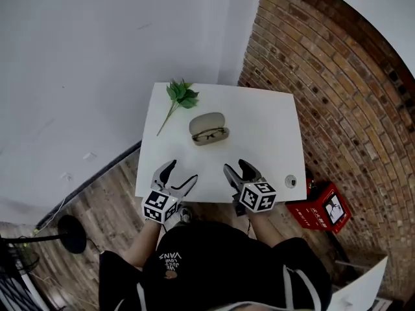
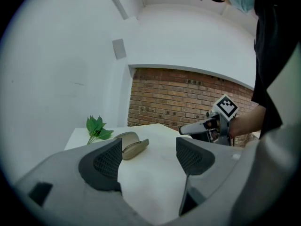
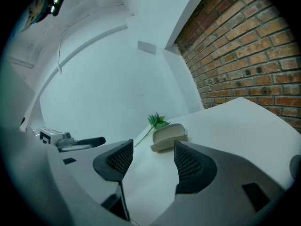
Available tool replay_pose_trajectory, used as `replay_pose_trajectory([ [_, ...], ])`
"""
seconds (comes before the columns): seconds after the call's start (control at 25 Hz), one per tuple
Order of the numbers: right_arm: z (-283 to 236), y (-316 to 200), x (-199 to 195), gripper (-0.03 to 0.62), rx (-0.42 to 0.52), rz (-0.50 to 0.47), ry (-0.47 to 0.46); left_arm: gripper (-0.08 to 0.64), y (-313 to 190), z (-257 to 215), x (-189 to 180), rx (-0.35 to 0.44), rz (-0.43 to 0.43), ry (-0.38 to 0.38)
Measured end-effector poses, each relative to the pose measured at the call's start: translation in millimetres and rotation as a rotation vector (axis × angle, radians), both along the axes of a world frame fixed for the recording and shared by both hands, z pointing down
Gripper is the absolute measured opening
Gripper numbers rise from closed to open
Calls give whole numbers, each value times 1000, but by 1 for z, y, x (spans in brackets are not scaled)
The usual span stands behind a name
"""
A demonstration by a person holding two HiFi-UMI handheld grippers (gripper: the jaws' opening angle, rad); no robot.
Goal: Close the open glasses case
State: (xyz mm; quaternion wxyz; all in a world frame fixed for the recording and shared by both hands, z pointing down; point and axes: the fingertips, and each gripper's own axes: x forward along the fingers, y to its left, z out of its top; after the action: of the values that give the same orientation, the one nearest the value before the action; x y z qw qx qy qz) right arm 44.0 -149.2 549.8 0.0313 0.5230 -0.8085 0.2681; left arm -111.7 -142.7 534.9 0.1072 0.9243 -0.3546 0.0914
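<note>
Left gripper (image 1: 180, 172): jaws are spread, nothing is gripped, held over the near table edge | right gripper (image 1: 237, 167): jaws are spread, nothing is gripped | white table (image 1: 259, 128): flanked by a brick wall (image 1: 337, 76) | glasses case (image 1: 209, 128): laid open mid-table, apart from both grippers | green sprig (image 1: 180, 96): laid near the case, at the far edge

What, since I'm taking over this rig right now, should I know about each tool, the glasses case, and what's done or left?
Left tool: open, empty, over the near edge of the white table.
Right tool: open, empty, beside it.
Glasses case: mid-table, open, glasses inside, well ahead of both tools. A leafy sprig lies beyond it to the left.
Done: nothing yet.
Left: reach the case and close it.
</note>
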Motion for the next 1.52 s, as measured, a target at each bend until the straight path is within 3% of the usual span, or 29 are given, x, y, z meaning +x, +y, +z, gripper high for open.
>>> replay_pose_trajectory([
  [0.32,7,-14,-17,253,-16,168,-5,360,-50,6,-15,-14,177,-3],
  [0.76,12,-25,-16,252,-34,261,17,370,-89,22,-12,-63,264,7],
  [1.52,42,-88,15,241,-118,94,44,412,-145,46,23,-125,234,-24],
])
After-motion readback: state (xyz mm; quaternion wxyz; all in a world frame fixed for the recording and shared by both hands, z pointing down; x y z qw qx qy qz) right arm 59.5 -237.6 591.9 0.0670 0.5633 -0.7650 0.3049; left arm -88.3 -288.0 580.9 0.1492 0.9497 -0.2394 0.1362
